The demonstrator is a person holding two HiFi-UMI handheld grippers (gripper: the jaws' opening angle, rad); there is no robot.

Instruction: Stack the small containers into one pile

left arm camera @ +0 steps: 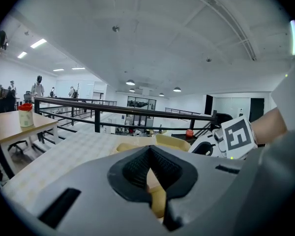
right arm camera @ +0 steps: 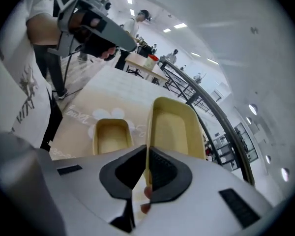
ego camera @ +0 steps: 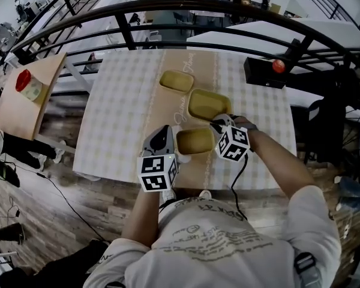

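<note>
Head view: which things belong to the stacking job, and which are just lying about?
Job: far container; middle container, held by the right gripper; near container; left gripper.
Lying about: red-lidded jar on the side table; black box with red button.

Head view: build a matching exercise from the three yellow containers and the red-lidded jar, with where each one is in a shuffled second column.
1. far container
2. middle container
3. near container
4. red-lidded jar

A. pinched by its rim in the right claw
B. on the wooden side table
C. on the checked cloth, nearest the railing
D. at the near edge of the cloth

Pairs: 1-C, 2-A, 3-D, 4-B
</note>
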